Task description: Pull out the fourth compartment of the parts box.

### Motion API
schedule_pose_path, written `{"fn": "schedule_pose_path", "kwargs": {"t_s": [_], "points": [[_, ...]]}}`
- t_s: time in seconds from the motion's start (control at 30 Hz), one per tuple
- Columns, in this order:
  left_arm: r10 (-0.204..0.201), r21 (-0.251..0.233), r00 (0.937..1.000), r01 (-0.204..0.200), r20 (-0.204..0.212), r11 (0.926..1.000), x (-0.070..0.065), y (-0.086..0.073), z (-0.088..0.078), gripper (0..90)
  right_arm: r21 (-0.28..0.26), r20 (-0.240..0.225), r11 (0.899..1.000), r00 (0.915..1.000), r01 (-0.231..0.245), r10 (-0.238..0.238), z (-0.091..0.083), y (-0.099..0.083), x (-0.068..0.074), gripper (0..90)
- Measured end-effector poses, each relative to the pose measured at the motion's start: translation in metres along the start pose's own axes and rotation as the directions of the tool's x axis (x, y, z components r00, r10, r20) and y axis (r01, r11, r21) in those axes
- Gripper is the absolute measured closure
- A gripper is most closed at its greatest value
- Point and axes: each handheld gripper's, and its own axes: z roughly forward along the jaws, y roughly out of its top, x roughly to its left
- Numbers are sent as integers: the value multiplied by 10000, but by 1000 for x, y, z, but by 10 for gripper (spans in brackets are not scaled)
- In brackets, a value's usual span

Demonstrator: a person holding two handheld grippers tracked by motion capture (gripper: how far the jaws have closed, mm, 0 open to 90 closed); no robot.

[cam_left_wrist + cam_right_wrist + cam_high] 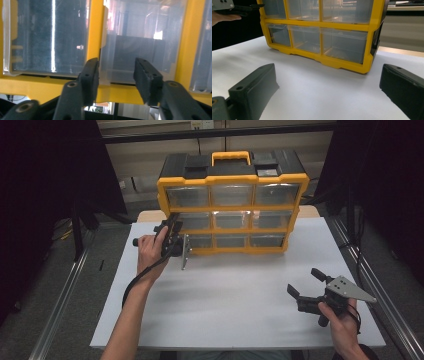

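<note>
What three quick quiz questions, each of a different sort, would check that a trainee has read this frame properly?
1. True or false: the right gripper holds a drawer.
2. Which part of the yellow organizer is the left gripper up against? A) the top handle B) the left edge of its drawer front C) its right side
3. Fill in: the organizer has ___ rows of clear drawers.

Key: 1 false, its jaws are open over the white table; 2 B; 3 three.
</note>
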Motion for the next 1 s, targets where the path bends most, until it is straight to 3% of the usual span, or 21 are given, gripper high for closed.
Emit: {"fn": "schedule_pose_path", "kwargs": {"t_s": [0.2, 0.27, 0.57, 0.73, 0.87, 1.0], "points": [[271, -37, 9995, -272, -185, 9996, 2, 0, 0, 659, 0, -23, 10000, 10000, -14, 14, 0, 0, 0, 10], [550, -6, 9982, -550, -226, 9985, 2, 1, 1, 677, -15, -15, 10000, 10000, 5, -5, 0, 0, 0, 10], [547, -24, 9982, -548, -238, 9985, 5, 0, 0, 782, 19, -56, 10000, 10000, 16, -16, 0, 0, 1, 9], [683, 99, 9975, -681, -173, 9976, 6, 1, 0, 790, -41, -30, 10000, 10000, 14, -14, 0, 0, 1, 10], [611, -56, 9968, -615, -508, 9981, 4, 1, 0, 794, -47, -42, 10000, 10000, 51, -52, -1, 0, 0, 10], [463, -23, 9977, -465, -504, 9989, 3, 0, -1, 794, -46, -64, 10000, 10000, -20, 20, -1, 0, 0, 9]]}}
